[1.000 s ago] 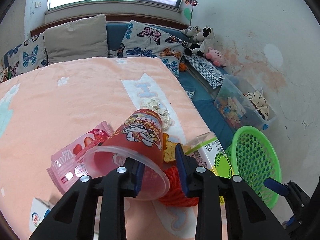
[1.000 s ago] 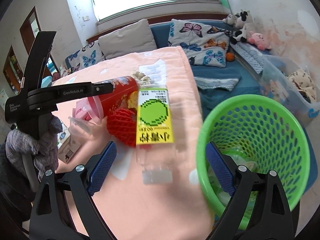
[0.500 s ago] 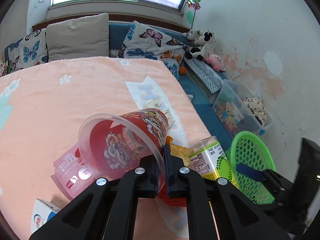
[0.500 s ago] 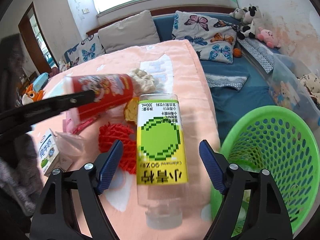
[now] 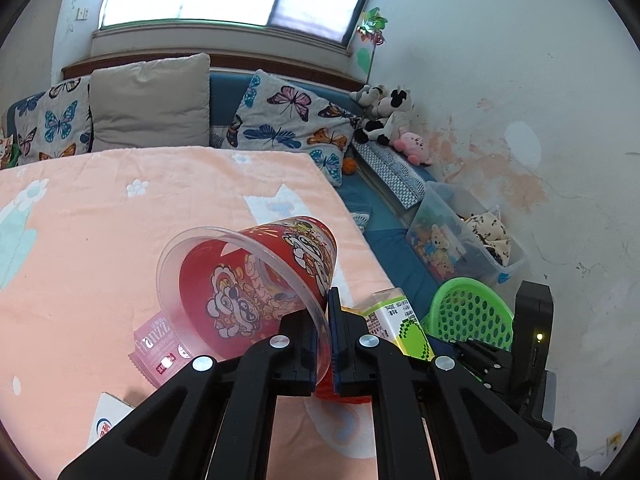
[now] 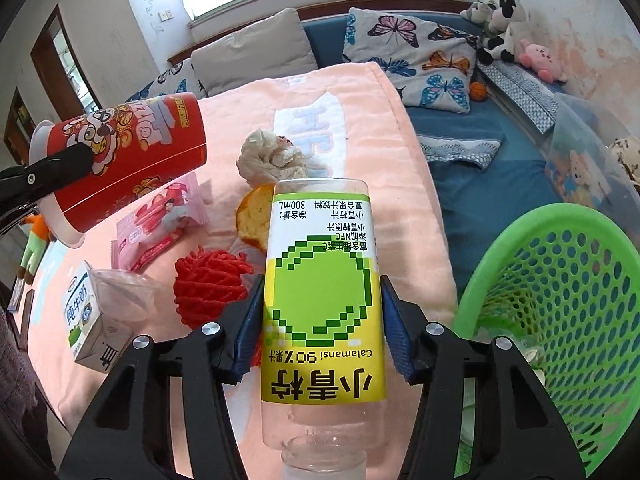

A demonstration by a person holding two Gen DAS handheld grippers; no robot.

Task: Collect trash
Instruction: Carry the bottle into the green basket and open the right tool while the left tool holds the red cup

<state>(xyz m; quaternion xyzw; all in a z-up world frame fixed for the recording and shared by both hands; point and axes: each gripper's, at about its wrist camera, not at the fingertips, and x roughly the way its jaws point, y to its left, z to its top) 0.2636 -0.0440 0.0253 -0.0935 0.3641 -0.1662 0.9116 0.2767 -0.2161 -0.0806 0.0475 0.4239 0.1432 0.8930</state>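
1. Left gripper: jaws pinched on the clear rim of the red cartoon-printed cup; the cup is tilted, mouth toward the camera, raised off the peach blanket.
2. Right gripper: jaws have just been closing; both blue pads now touch the sides of the clear juice bottle, which lies on the blanket with its neck toward the camera and its yellow-green label upward.
3. Red foam fruit net: just left of the right gripper's left pad, beside the bottle.
4. Orange peel: ahead of the net, against the bottle's far left edge.
5. Crumpled tissue: beyond the bottle's far end.
6. Pink snack wrapper: ahead and left of the right gripper, lying flat below the raised cup.
7. Milk carton: far left of the right gripper, a crumpled clear bag against it.
8. Green perforated basket: immediately right of the right gripper, off the blanket's edge, some litter inside.
9. Butterfly-print cushions: well ahead, on a blue bench.
10. Plush toys: far right corner.
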